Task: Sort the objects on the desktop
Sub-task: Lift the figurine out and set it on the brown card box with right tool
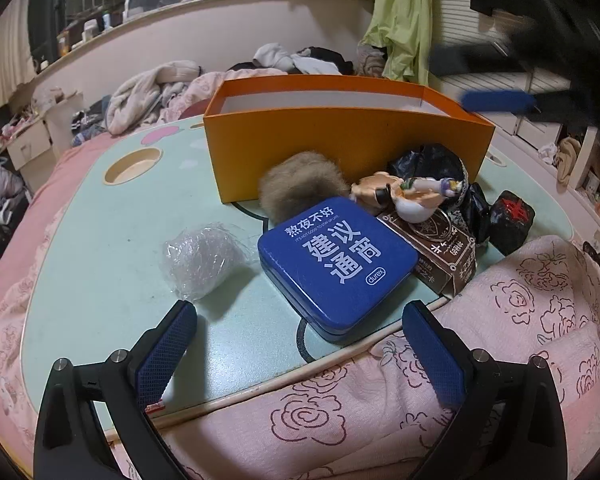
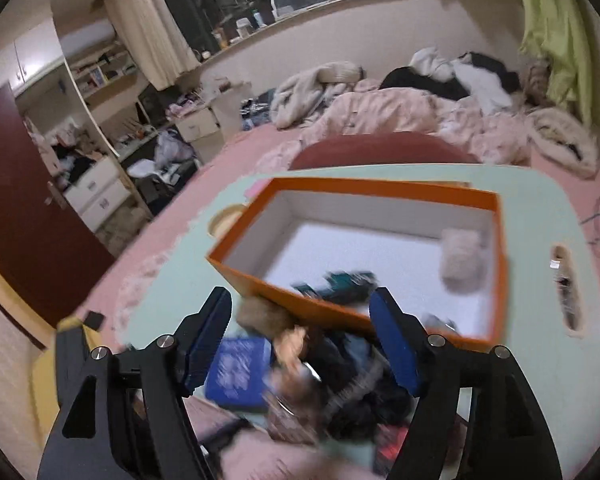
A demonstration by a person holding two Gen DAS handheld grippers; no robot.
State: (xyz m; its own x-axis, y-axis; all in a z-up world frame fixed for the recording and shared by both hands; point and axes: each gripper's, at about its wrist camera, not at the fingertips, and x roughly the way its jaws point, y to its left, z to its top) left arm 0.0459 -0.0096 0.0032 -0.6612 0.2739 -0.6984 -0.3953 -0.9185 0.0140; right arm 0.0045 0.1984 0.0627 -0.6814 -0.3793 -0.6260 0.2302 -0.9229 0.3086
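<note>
On mint table: orange box, white inside, holding pale fluffy lump, perhaps; both grippers spread, empty.

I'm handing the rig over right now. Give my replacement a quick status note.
Left hand-held gripper: open, empty, over the table's near edge.
Right hand-held gripper: open, empty, above the orange box.
Done: a dark teal item and a pale fluffy item lie in the box.
Left on the table: blue tin, bubble-wrapped bundle, brown fur ball, figurine, brown carton, black bag, black cube.
</note>
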